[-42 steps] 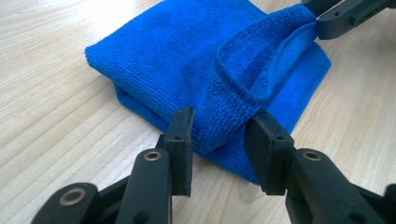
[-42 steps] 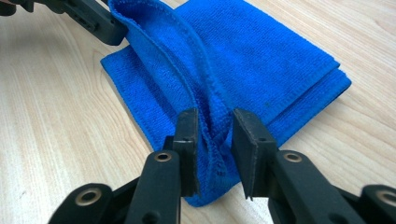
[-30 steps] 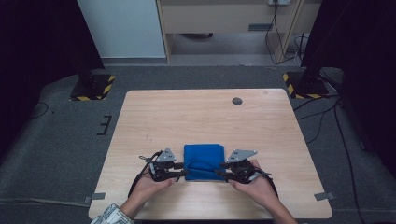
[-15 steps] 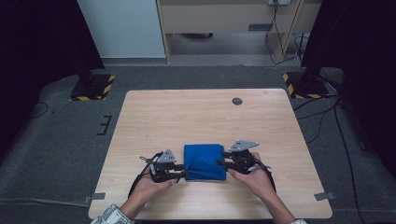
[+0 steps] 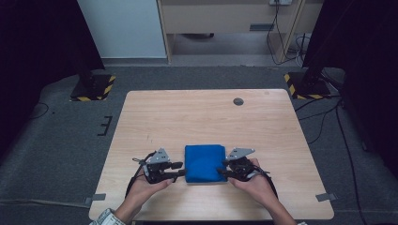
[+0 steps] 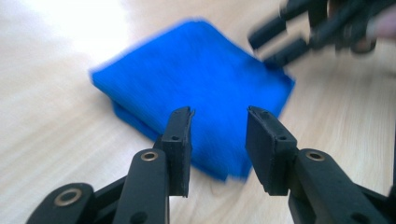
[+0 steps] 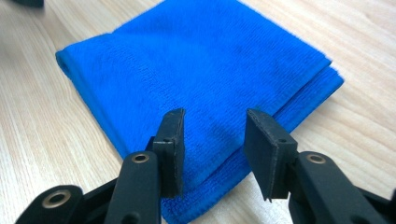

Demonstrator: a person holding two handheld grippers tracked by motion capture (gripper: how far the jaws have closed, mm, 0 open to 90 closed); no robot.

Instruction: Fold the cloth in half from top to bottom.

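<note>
We are viewing a folded blue cloth (image 5: pixel 204 163) lying flat near the front edge of the desk (image 5: pixel 206 112). The left hand-held gripper (image 5: pixel 179 169) and right hand-held gripper (image 5: pixel 221 170) are flanking it, both released; the left one's jaws have just been opening, with nothing pinched between them.

— Any writing, labels or numbers you can read anywhere?

— None. No words, brands or numbers can be read on anything here.

— No signs at all?

— Only yellow-and-black hazard stripes (image 5: pixel 93 89) on the stand bases at the left and right (image 5: pixel 305 86) of the frame, with no lettering.
</note>
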